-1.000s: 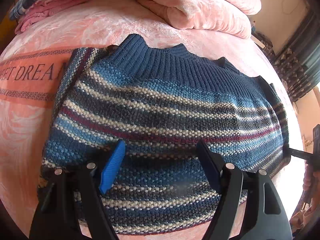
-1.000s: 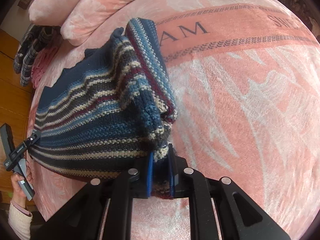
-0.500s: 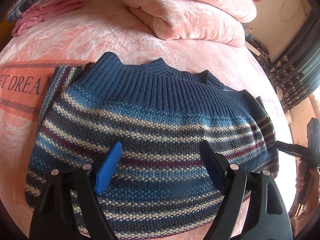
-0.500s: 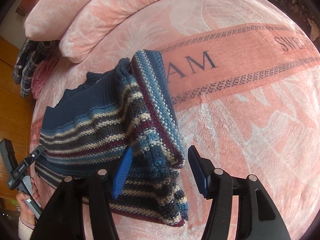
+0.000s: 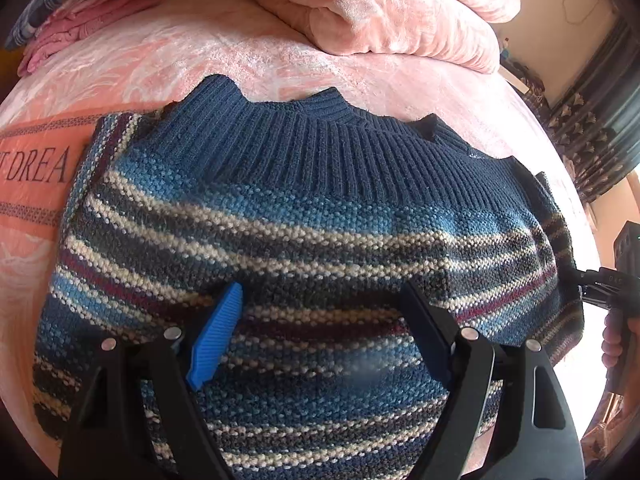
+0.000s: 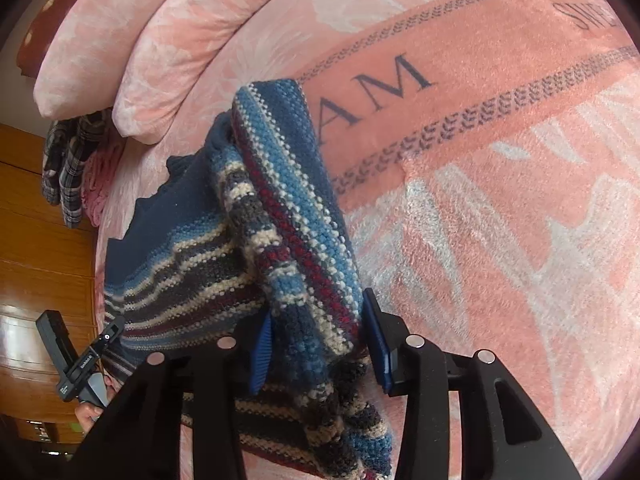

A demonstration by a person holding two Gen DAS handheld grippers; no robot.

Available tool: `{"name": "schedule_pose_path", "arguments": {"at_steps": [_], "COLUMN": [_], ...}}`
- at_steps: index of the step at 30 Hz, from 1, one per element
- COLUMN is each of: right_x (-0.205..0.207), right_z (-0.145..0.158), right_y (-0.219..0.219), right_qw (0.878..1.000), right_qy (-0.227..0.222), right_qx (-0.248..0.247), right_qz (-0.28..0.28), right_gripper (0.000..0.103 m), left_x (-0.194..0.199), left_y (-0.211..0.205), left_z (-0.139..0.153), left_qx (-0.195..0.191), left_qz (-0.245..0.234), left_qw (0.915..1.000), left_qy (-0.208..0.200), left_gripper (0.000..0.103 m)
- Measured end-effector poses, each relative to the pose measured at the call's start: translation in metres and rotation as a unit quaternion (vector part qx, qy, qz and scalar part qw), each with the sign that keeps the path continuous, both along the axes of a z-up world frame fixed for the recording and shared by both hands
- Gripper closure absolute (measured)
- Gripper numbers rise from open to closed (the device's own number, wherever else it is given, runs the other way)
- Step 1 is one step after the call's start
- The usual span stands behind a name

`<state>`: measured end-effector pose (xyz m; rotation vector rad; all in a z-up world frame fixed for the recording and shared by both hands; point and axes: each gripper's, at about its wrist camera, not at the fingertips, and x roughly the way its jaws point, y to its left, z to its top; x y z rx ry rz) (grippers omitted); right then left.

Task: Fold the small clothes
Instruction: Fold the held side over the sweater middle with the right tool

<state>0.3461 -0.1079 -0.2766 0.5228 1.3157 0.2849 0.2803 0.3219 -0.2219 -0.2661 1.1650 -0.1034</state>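
Sweater (image 5: 304, 240): we see a striped knit in blue, cream, grey and maroon, lying spread on the bed, its ribbed navy band (image 5: 320, 148) turned toward the pillows.
Bed (image 5: 160, 68): covered by a pink plush blanket; an orange band with dark lettering (image 6: 460, 92) runs across it, partly under the sweater's edge.
Left tongs (image 5: 320, 320): we find the two fingers spread wide above the sweater's striped body, gripping nothing; one blue pad (image 5: 218, 336) faces inward.
Right tongs (image 6: 316, 344): partly open, with a bunched fold of the sweater (image 6: 296, 248) lying between the fingers; we cannot tell whether the pads press the knit or merely flank it.
Fold: it rises from the bed as a ridge, while the remaining sweater lies flat to its left in the right wrist view.
Pillows (image 5: 392, 12): pink, stacked at the head of the bed, apart from the sweater.
Other clothes (image 5: 88, 12): pink and plaid pieces piled at the far corner of the bed.
Hand (image 6: 90, 412): we see it holding the left tool's handle at the bed's edge.
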Motion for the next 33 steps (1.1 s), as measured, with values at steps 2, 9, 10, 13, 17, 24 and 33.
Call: {"name": "schedule_pose_path", "arguments": {"at_steps": [2, 9, 10, 13, 17, 24, 33], "right_x": [-0.001, -0.003, -0.003, -0.003, -0.006, -0.010, -0.018], "right_z": [0.000, -0.003, -0.003, -0.001, 0.021, 0.097, 0.066], "right_y": [0.000, -0.003, -0.003, -0.002, 0.007, 0.090, 0.212], "right_qw": [1.000, 1.000, 1.000, 1.000, 0.999, 0.993, 0.979], "right_qy": [-0.003, -0.005, -0.005, -0.003, -0.011, -0.082, -0.060], "right_qx": [0.000, 0.010, 0.010, 0.008, 0.028, 0.037, -0.031], "right_qz": [-0.004, -0.011, -0.012, -0.018, -0.021, 0.080, 0.192], "right_gripper": [0.064, 0.064, 0.064, 0.065, 0.076, 0.076, 0.077], "left_x": [0.000, 0.000, -0.001, -0.001, -0.001, -0.010, -0.019], "left_y": [-0.001, 0.000, 0.000, 0.000, 0.003, 0.031, 0.044], "left_z": [-0.001, -0.004, -0.004, -0.005, -0.001, 0.016, 0.019], "left_qx": [0.002, -0.006, -0.007, -0.010, -0.023, -0.167, -0.196], "left_qz": [-0.001, -0.001, -0.001, 0.000, 0.000, 0.037, 0.055], "left_qw": [1.0000, 1.0000, 1.0000, 0.9999, 0.9997, 0.9851, 0.9791], "left_qy": [0.000, -0.006, -0.007, -0.009, 0.004, 0.018, 0.013], "left_gripper": [0.022, 0.021, 0.020, 0.019, 0.019, 0.018, 0.018]}}
